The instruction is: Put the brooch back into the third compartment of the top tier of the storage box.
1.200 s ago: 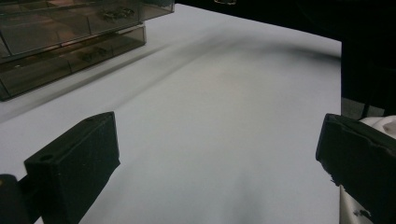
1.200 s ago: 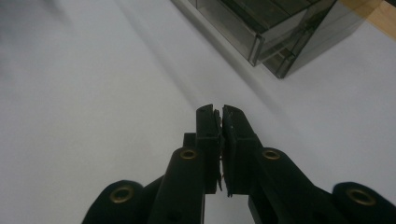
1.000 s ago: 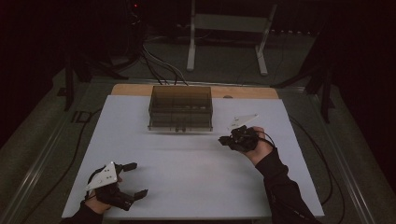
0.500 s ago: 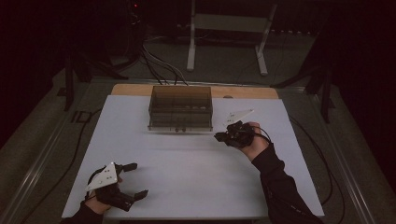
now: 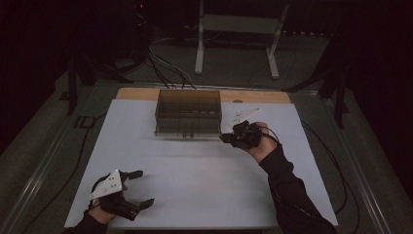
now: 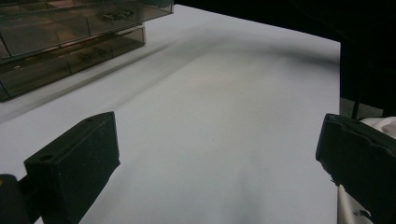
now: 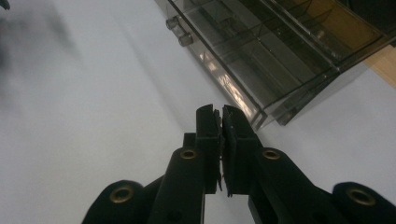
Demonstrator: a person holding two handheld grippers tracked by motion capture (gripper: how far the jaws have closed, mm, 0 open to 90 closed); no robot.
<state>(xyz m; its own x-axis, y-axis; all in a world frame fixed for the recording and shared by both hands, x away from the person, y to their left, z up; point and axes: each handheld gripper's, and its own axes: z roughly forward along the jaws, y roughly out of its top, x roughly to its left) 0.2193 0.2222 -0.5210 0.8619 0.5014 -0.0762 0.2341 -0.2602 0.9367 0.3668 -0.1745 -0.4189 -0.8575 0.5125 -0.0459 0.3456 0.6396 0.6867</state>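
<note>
Item: clear drawer box (image 5: 188,113) at the worktop's (image 5: 195,170) far edge, my right gripper (image 5: 229,138) just beside its corner, fingers pressed together on nothing, left gripper (image 5: 139,187) spread wide nearby; risk: closed fingers nudging the box askew.

Dim room, most of the frame near black at the upper left and right edges. White table top (image 5: 195,165) fills the lower centre, lit brighter than anything around it; a strip of bare wood (image 5: 253,96) shows along its far edge. Grey floor (image 5: 234,68) beyond the table, upper centre. A pale metal stand (image 5: 238,29) with two legs sits on it at top centre. Dark cables (image 5: 165,73) run across the floor from the upper left toward the table. Light-coloured rails (image 5: 44,161) flank the table at lower left and lower right. Small red light (image 5: 141,6) at top left.
</note>
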